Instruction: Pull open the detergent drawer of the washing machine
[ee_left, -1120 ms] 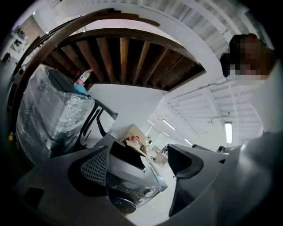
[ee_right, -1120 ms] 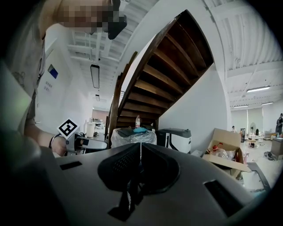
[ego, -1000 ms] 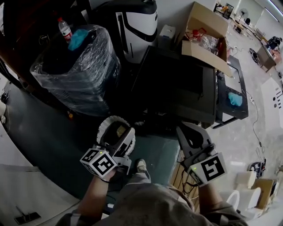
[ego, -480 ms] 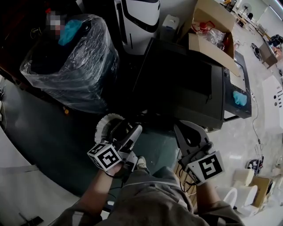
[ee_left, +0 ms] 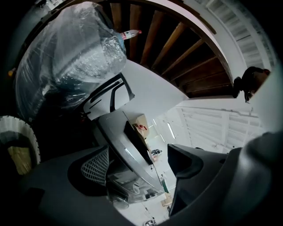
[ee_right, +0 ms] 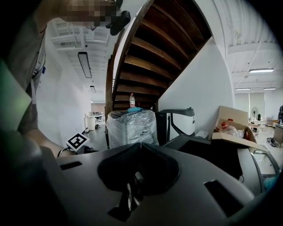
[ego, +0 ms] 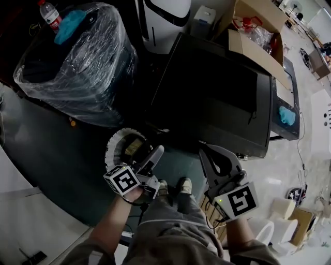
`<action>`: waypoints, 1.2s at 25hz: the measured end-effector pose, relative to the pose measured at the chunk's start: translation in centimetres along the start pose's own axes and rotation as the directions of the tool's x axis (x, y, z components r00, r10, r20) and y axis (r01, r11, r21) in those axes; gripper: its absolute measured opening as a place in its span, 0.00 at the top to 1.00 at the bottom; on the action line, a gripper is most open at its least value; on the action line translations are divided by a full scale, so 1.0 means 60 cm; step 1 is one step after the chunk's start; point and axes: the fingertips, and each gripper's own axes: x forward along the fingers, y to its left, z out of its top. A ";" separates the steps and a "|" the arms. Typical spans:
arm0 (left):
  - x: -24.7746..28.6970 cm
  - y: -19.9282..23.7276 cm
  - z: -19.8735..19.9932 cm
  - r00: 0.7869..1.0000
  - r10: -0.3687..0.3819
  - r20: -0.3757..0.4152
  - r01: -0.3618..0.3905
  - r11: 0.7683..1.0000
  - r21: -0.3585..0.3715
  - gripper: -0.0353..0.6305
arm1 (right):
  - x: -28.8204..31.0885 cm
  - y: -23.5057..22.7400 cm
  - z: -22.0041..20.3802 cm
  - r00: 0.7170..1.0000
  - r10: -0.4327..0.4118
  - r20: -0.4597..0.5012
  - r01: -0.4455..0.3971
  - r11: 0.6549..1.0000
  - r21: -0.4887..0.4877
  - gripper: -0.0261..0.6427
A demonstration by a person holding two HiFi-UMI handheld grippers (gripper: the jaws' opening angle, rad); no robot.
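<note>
You stand on a dark floor mat [ego: 67, 155] that gives way to pale polished floor [ego: 289, 160] on your right. In both gripper views a curved wooden staircase [ee_right: 154, 53] rises over white walls.

One dark-topped washing machine [ego: 207, 93] stands just ahead of your grippers. You see it from above, so its front is out of sight and no view shows the detergent drawer clearly. One open cardboard box [ego: 253, 41] rests on its far right corner. To its left sits one bulky load wrapped in clear plastic [ego: 77, 67], with one water bottle [ego: 49, 15] and one blue cloth [ego: 67, 26] on top. A second blue cloth [ego: 287, 115] lies on the lower dark unit [ego: 289, 83] to the right of the washer. One white-and-black appliance [ego: 165, 15] stands behind, between the wrapped load and the washer. One round white-rimmed bin [ego: 116, 142] sits on the mat just beside your left gripper.

Two grippers are in view, both short of the washer. Your left gripper [ego: 150, 158] [ee_left: 141, 163] has its jaws spread, with only the room showing between them. Your right gripper [ego: 220, 160] [ee_right: 139, 148] has its jaws pressed together at the tips, with nothing in them. Your two shoes [ego: 173, 187] show between the grippers.
</note>
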 end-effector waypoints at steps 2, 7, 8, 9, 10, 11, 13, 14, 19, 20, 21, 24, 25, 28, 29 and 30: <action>0.012 0.032 -0.014 1.000 0.016 0.007 -0.016 0.999 -0.038 0.33 | 0.010 -0.006 -0.026 1.000 0.017 -0.024 -0.017 1.000 -0.004 0.91; 0.046 0.100 -0.039 1.000 0.028 0.014 -0.025 0.990 -0.142 0.33 | 0.043 -0.026 -0.061 0.999 0.041 -0.032 -0.041 0.999 -0.012 0.91; 0.053 0.109 -0.043 1.000 0.019 0.019 -0.015 0.986 -0.168 0.33 | 0.051 -0.030 -0.062 0.999 0.039 -0.017 -0.039 0.999 -0.008 0.91; 0.059 0.118 -0.048 1.000 0.010 0.023 -0.006 0.982 -0.191 0.33 | 0.059 -0.033 -0.063 0.999 0.038 -0.004 -0.038 0.999 -0.004 0.91; 0.066 0.128 -0.052 1.000 0.002 0.028 0.004 0.978 -0.210 0.33 | 0.065 -0.037 -0.068 0.999 0.039 0.003 -0.039 0.999 -0.002 0.91; 0.072 0.137 -0.056 0.999 -0.006 0.037 0.015 0.972 -0.233 0.33 | 0.070 -0.040 -0.074 0.999 0.043 0.003 -0.043 0.999 -0.001 0.91; 0.087 0.148 -0.061 0.998 -0.021 0.067 0.040 0.955 -0.296 0.32 | 0.080 -0.045 -0.089 0.999 0.051 -0.004 -0.051 0.999 0.003 0.91; 0.095 0.152 -0.062 0.996 -0.030 0.081 0.054 0.948 -0.313 0.32 | 0.084 -0.047 -0.097 0.998 0.055 -0.008 -0.055 0.998 0.006 0.91; 0.123 0.174 -0.078 0.995 -0.055 0.088 0.079 0.950 -0.303 0.31 | 0.104 -0.053 -0.127 0.998 0.066 -0.020 -0.065 0.998 0.015 0.91; 0.127 0.178 -0.080 0.994 -0.062 0.091 0.087 0.950 -0.299 0.31 | 0.106 -0.055 -0.132 0.998 0.067 -0.022 -0.067 0.998 0.017 0.91; 0.131 0.180 -0.082 0.993 -0.071 0.095 0.096 0.952 -0.292 0.31 | 0.108 -0.057 -0.137 0.997 0.069 -0.025 -0.068 0.998 0.017 0.91; 0.143 0.184 -0.088 0.990 -0.094 0.107 0.121 0.955 -0.272 0.30 | 0.112 -0.063 -0.150 0.997 0.070 -0.032 -0.070 0.997 0.020 0.91; 0.146 0.183 -0.089 0.988 -0.103 0.117 0.132 0.952 -0.275 0.30 | 0.113 -0.064 -0.153 0.997 0.071 -0.034 -0.070 0.997 0.023 0.91; 0.152 0.181 -0.085 0.981 -0.118 0.153 0.159 0.944 -0.291 0.30 | 0.115 -0.066 -0.161 0.997 0.076 -0.034 -0.075 0.997 0.022 0.91; 0.153 0.181 -0.084 0.980 -0.119 0.161 0.163 0.941 -0.297 0.30 | 0.116 -0.067 -0.162 0.996 0.078 -0.034 -0.077 0.997 0.022 0.91; 0.154 0.181 -0.084 0.979 -0.121 0.165 0.166 0.939 -0.301 0.29 | 0.116 -0.066 -0.164 0.996 0.080 -0.035 -0.080 0.997 0.022 0.91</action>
